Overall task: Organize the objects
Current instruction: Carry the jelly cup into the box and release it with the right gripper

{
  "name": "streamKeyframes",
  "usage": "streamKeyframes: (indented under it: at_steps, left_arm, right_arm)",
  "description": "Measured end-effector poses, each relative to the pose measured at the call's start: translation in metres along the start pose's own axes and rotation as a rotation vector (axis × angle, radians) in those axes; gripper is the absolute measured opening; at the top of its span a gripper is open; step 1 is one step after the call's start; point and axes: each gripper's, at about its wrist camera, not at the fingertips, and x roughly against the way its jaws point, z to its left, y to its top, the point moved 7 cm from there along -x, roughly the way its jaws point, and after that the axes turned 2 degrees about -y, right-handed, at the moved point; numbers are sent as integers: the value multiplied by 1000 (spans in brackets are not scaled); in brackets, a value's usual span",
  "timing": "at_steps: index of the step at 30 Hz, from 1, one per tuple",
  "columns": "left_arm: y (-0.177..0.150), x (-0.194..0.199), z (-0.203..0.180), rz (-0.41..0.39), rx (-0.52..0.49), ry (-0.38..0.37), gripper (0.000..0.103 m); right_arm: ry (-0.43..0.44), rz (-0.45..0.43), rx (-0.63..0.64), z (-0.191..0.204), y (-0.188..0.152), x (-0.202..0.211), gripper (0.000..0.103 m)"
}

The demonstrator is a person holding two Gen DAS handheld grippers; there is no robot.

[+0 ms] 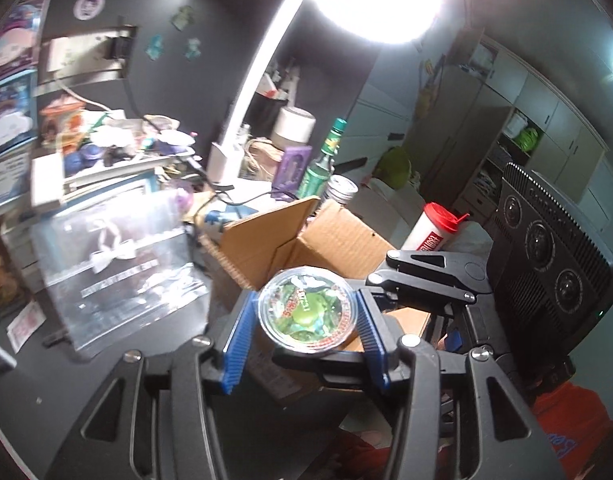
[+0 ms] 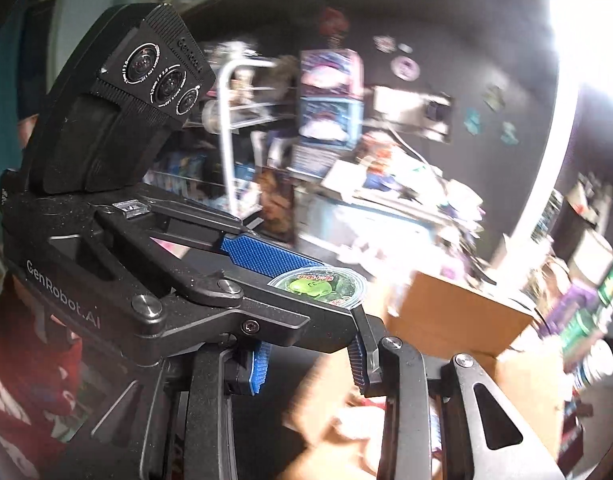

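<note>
cup (image 1: pixel 305 312): lower centre, between left tongs (image 1: pixel 302 346)
box (image 1: pixel 306 240): behind cup
bottle (image 1: pixel 322 160): behind box
lamp (image 1: pixel 242 120): left of bottle
bag (image 1: pixel 118 264): left, on desk (image 1: pixel 86 364)

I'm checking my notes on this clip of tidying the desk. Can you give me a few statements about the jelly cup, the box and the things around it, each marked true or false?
1. The left hand-held gripper has a jelly cup between its blue pads. True.
2. The cardboard box is taped shut. False: its flaps stand open.
3. A green bottle stands behind the box. True.
4. The white tumbler has a blue lid. False: the lid is red.
5. The desk lamp is off. False: its head glares brightly.
</note>
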Motion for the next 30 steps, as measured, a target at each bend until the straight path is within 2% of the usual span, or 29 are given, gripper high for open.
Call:
streamKeyframes:
  at_steps: [6,11,13,14,15,16,22,25,30]
  left_arm:
    - [17,-51,-14,97,-19,-18,47]
    - [17,-76,-14,162,-38,23,47]
    - [18,-78,-12,167,-32,35,53]
    - [20,-79,-11,164,-26,31,56]
    - [21,-78,-11,158,-20,24,64]
    - [22,-76,-10,150,-17,22,69]
    - [28,-57,-12,96,-28,56,81]
    - [28,-43,-10,54,-35,115,87]
    - [21,-21,-1,-10,-38,238,89]
  right_arm:
    - [-42,80,-93,-49,-17,-3,29]
    - [-65,146,-113,-68,-31,-11,30]
    - [-78,168,-105,-71,-33,-12,33]
    - [-82,178,-103,-73,-33,-13,37]
    - [-86,184,-104,-74,-32,-14,47]
    - [-92,191,-103,-76,-33,-15,50]
    - [-105,193,-99,-77,-32,-11,51]
    - [-112,192,-99,-77,-32,-9,51]
    - [-124,191,-91,-75,-33,-7,55]
